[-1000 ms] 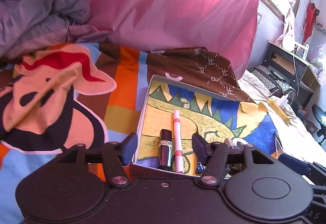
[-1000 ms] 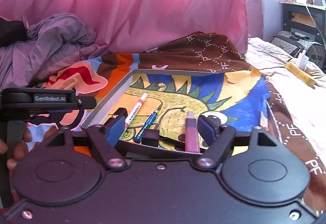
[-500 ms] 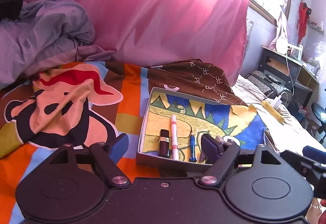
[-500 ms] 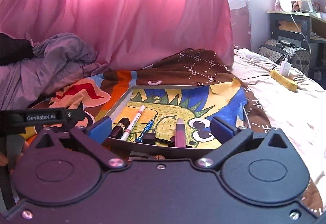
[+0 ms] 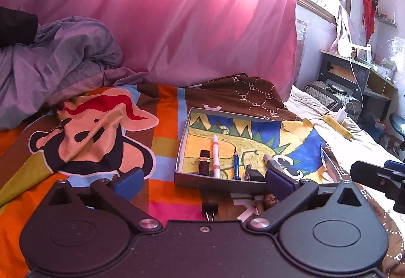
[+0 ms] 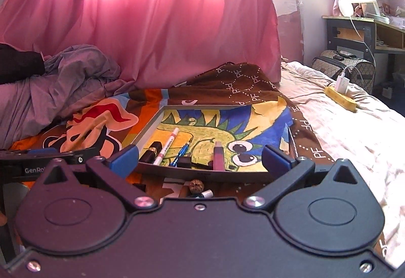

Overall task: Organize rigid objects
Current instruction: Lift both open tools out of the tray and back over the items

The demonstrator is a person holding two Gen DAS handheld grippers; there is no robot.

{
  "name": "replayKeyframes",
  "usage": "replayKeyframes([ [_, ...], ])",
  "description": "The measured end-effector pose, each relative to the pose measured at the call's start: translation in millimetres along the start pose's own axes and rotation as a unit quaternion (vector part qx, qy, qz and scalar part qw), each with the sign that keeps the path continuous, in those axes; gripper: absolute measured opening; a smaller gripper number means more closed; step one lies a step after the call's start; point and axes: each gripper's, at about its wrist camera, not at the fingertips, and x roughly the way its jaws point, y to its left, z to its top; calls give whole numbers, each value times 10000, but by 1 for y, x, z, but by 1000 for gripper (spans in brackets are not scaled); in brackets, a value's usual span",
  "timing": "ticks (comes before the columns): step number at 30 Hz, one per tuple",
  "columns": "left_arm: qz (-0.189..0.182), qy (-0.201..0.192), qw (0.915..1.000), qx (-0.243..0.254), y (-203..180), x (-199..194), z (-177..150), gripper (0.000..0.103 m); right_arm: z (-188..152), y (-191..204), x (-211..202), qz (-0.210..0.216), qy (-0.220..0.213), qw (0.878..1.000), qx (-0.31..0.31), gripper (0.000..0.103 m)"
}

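A grey tray [image 5: 217, 180] [image 6: 202, 171] lined with a dinosaur drawing lies on the bed. In it lie a dark lipstick [image 5: 204, 161] [image 6: 152, 150], a white-and-pink pen [image 5: 215, 156] [image 6: 167, 146], a blue pen [image 5: 236, 166] [image 6: 181, 152], a small black block [image 6: 184, 162] and a pink tube [image 6: 218, 155]. Before the tray lie a black binder clip [image 5: 210, 208] and a small figure [image 6: 197, 188]. My left gripper [image 5: 202, 183] is open, nothing between its fingers. My right gripper [image 6: 200, 157] is open too, held just short of the tray's near wall.
A cartoon-print bedspread [image 5: 101, 141] covers the bed, with a brown dotted cloth [image 5: 243, 98] behind the tray. Crumpled purple bedding [image 5: 55, 58] sits at the left, a pink curtain [image 5: 177, 12] behind. A yellow power strip [image 6: 340, 95] lies at the right near a desk [image 6: 367, 32].
Both grippers have pulled back from the tray and opened wider. The binder clip and small figure in front of the tray have come into view.
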Motion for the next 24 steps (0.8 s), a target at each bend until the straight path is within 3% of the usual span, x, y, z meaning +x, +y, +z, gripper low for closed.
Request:
replayKeyframes([
  [24,256,359,9981,-423,7,-37,-28,102,-47,11,-46,-280,620,9976,158,102],
])
